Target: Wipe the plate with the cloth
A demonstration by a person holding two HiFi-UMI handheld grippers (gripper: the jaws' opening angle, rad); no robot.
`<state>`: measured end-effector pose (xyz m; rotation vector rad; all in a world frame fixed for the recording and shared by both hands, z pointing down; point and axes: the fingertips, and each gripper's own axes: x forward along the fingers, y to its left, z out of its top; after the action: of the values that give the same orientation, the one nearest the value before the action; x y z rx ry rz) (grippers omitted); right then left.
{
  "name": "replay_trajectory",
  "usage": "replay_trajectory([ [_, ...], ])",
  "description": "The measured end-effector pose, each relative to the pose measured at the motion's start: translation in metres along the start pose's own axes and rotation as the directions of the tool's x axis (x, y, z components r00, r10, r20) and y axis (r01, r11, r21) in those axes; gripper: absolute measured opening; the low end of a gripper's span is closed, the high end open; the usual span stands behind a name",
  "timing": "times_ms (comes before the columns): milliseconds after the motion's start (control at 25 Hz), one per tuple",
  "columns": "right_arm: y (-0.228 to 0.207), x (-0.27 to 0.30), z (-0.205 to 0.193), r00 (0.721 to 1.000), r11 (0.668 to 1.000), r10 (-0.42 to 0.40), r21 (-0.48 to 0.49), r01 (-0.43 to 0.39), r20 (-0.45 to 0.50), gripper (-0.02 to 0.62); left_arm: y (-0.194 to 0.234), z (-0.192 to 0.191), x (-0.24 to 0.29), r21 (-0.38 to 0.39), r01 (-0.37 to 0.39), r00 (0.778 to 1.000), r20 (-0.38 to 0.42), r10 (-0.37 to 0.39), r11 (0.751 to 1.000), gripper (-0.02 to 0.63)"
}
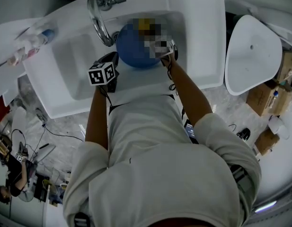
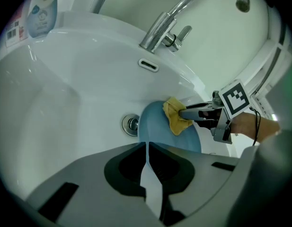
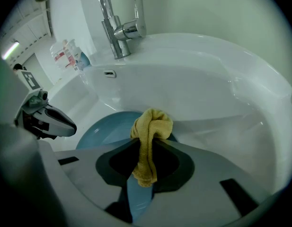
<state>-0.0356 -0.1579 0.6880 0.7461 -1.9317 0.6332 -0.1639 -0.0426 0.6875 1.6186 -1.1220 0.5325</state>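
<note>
Plainly the wiping step is in hand: the blue plate (image 1: pixel 129 51) sits in the sink (image 1: pixel 70 65), apparently tipped up, with its near rim pinched edge-on in the clenched left gripper (image 2: pixel 148 171). The right gripper (image 3: pixel 148 160) is clamped on the yellow cloth (image 3: pixel 150 126), whose bunched end touches the plate's face near the far rim. With both of the 2 claws occupied, the next move, I judge, calls for sweeping the cloth across the face while the left grip keeps the plate from sliding toward the drain (image 2: pixel 130 124).
</note>
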Motion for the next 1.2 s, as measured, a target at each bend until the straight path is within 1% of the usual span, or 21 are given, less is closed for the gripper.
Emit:
replay_trajectory([
  [160,0.006,0.009,0.002,1.000,1.000,0.014,-0.004,-0.014,-0.012,0.077,0.001,-0.003,0.002,-0.016,-0.005,1.000,-0.004,0.005,1.000,0.026],
  [480,0.039,0.023,0.013,0.998,0.997,0.070,-0.023,-0.070,-0.003,0.077,0.010,0.000,-0.008,-0.047,-0.035,0.998,0.040,0.037,0.998,0.025],
  [680,0.066,0.026,0.016,0.994,0.992,0.113,-0.057,-0.114,-0.013,0.077,0.017,0.009,-0.024,-0.074,-0.061,0.993,0.101,0.068,0.995,0.025],
  [880,0.090,0.030,0.009,0.988,0.983,0.149,-0.099,-0.152,-0.035,0.077,0.024,0.014,-0.033,-0.070,-0.081,0.987,0.132,0.089,0.994,0.025],
  [1040,0.105,0.031,0.002,0.983,0.978,0.175,-0.110,-0.179,-0.050,0.077,0.027,0.014,-0.037,-0.089,-0.082,0.985,0.147,0.094,0.993,0.025],
  [1200,0.122,0.028,-0.007,0.974,0.964,0.215,-0.143,-0.224,-0.074,0.077,0.027,0.016,-0.040,-0.090,-0.085,0.982,0.160,0.098,0.992,0.025],
])
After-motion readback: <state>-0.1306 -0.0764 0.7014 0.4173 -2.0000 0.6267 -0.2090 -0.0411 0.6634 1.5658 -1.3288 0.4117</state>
